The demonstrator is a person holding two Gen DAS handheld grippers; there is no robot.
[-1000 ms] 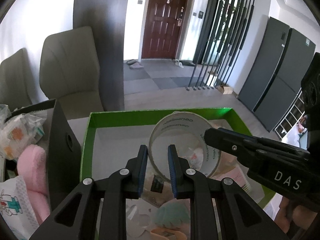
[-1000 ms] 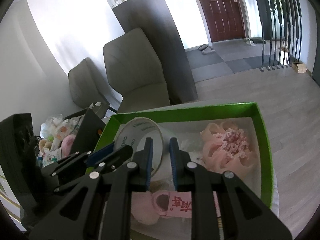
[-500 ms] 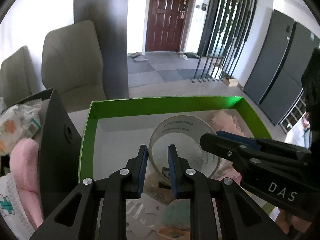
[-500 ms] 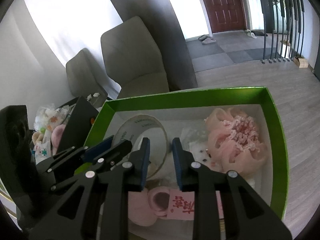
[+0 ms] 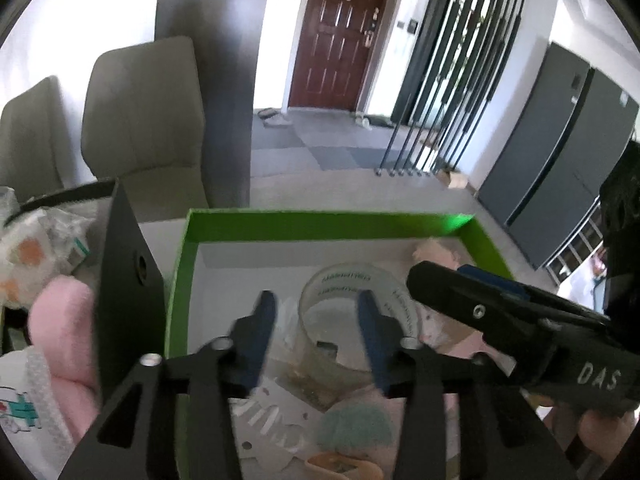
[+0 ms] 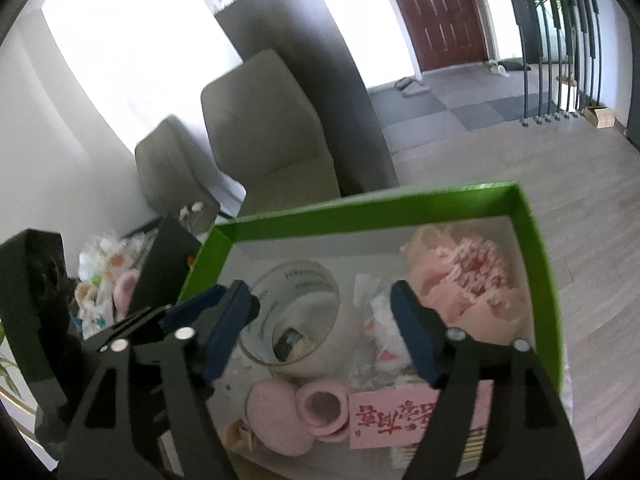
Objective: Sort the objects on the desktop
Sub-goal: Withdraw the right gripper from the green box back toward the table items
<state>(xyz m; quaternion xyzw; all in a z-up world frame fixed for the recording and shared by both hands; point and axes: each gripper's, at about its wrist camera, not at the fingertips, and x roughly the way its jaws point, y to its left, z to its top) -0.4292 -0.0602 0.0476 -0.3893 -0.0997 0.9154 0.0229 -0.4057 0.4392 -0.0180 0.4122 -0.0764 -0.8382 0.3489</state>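
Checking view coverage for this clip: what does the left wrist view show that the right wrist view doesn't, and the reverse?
Left wrist only: a teal fuzzy item at the near end of the green box, dark tall cabinets.
Right wrist only: a red-lettered pink card, pink socks, a pink flower bundle seen whole.
Both: the clear tape roll lying in the box, both grippers opening with no pad pressing it, grey chairs, the brown door.

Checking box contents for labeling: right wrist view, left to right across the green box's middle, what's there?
Clear tape roll → crumpled white wrapper → pink paper flower, all inside the green box.
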